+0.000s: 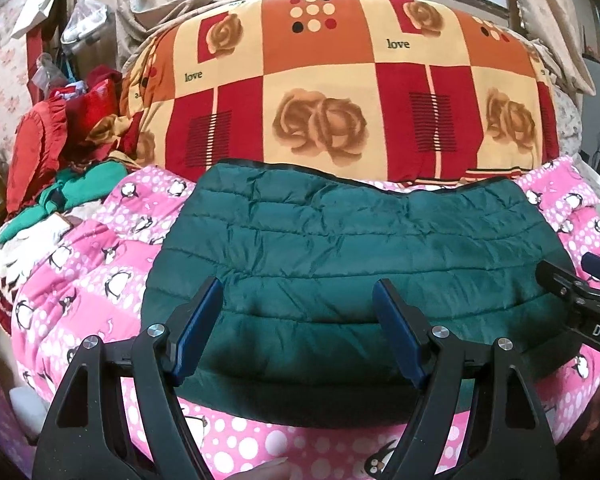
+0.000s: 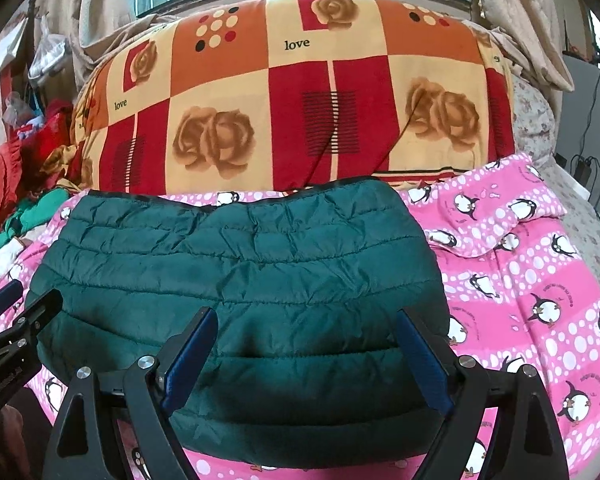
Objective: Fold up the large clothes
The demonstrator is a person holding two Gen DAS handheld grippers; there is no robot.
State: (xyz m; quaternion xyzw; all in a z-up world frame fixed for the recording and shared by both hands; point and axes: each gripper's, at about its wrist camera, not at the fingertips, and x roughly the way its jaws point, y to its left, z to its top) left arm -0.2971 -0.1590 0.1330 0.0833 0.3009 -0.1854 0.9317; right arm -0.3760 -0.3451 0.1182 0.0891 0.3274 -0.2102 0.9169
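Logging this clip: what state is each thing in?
Jacket: folded, flat on the pink sheet.
Left gripper: open, holding nothing.
Right gripper: open, holding nothing.
Rose quilt: folded in a thick stack behind.

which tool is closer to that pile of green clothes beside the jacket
Left. The left tool hangs over the jacket's near edge on the green pile's side; the right tool sits farther along, toward the penguin blanket.
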